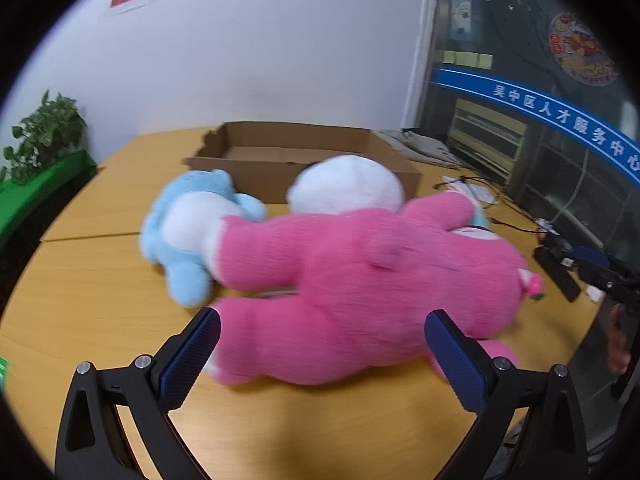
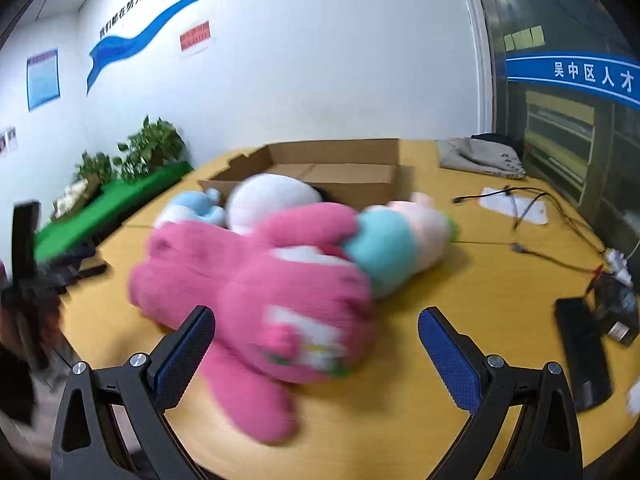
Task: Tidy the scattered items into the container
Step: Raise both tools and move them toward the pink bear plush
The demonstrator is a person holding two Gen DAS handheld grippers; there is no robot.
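Note:
A big pink plush toy (image 1: 360,280) lies on the wooden table (image 1: 100,300), blurred in both views. My left gripper (image 1: 324,344) is open wide, and the toy's lower body lies between its fingertips. My right gripper (image 2: 316,344) is open too. The pink plush toy (image 2: 260,288) reaches its left finger (image 2: 188,352), while the right finger stands apart from the toy. Behind it lie a light blue plush (image 1: 188,236), a white plush (image 1: 348,188) and a teal and pale pink plush (image 2: 400,240). An open cardboard box (image 1: 304,152) stands behind them.
Black cables (image 2: 528,208) and a white paper lie to the right on the table, with a flat black device (image 2: 584,352) near the edge. A grey cloth (image 2: 480,156) sits at the back right. Potted plants (image 2: 148,148) and a green surface stand at the left.

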